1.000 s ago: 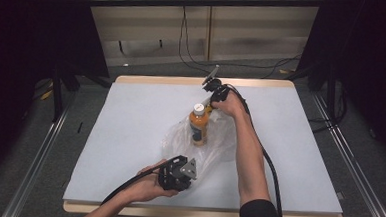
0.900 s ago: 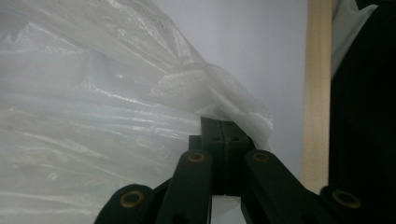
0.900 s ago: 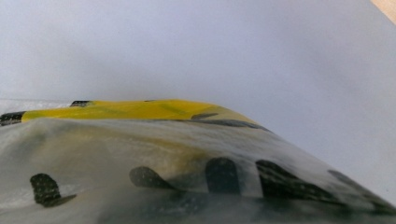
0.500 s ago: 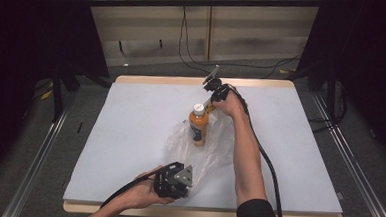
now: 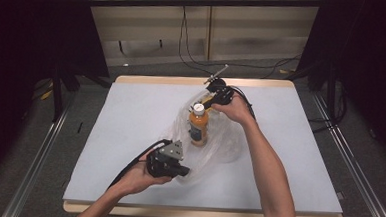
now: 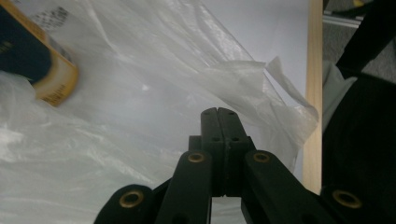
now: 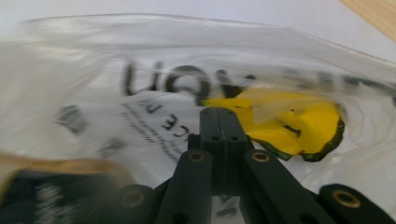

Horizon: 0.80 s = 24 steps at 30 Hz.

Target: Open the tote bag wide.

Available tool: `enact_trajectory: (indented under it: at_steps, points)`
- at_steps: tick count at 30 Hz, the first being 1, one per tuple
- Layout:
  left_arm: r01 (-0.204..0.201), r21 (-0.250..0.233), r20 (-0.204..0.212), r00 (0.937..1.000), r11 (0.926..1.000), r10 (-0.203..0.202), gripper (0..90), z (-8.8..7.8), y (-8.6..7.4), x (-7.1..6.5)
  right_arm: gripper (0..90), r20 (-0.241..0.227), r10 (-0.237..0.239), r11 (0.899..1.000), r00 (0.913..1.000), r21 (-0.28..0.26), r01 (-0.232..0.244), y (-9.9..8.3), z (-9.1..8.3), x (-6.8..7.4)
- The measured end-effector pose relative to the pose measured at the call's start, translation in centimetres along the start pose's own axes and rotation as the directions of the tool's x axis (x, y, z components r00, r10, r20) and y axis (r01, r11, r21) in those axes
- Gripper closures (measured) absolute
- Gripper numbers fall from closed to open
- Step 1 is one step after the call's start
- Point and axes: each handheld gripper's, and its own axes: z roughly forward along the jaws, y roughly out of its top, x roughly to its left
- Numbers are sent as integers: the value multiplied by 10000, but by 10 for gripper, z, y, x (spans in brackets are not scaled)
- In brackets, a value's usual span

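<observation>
An orange drink bottle (image 5: 198, 126) with a white cap and dark label stands upright inside a clear plastic bag (image 5: 225, 146) at the middle of the table. My left gripper (image 5: 184, 171) is at the bag's near edge, its jaws pressed together on the film (image 6: 261, 88). My right gripper (image 5: 207, 104) is at the bag's far edge just behind the cap, shut on the film too. The left gripper view shows the bottle's base (image 6: 44, 65) through the plastic. In the right gripper view the closed tips (image 7: 218, 111) meet printed film with a yellow mark (image 7: 299, 119).
A white mat (image 5: 131, 110) covers the table, with a wooden rim (image 5: 162, 80) along the far side. Black cables (image 5: 127, 170) trail from both grippers. Dark stands and rails flank the table on the floor.
Both hands have lifted a little and the bag's edges have come up around the bottle. The left gripper has shifted slightly to the right; the bottle has stayed upright.
</observation>
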Motion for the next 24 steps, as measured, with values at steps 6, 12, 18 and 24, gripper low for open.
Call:
enact_trajectory:
  at_steps: [6, 12, 18, 24]
  points:
    - [203, -651, -385, 9990, 9977, -228, 900, -15, 12, 14, 900, -152, -524, 9960, 9985, -736, 512, -10, -27, 17]
    - [522, -435, -1098, 9923, 9977, -567, 900, -5, 20, 43, 900, -513, -701, 9887, 9962, -1362, 625, -29, -41, 30]
    - [1698, 282, -2449, 9566, 9851, -1579, 900, 19, 0, 84, 900, -659, -719, 9950, 9952, -746, 670, -66, -24, 37]
    - [2360, 433, -2841, 9345, 9708, -2145, 900, 25, -29, 108, 900, -518, -315, 9984, 9982, -484, 290, -102, -10, 34]
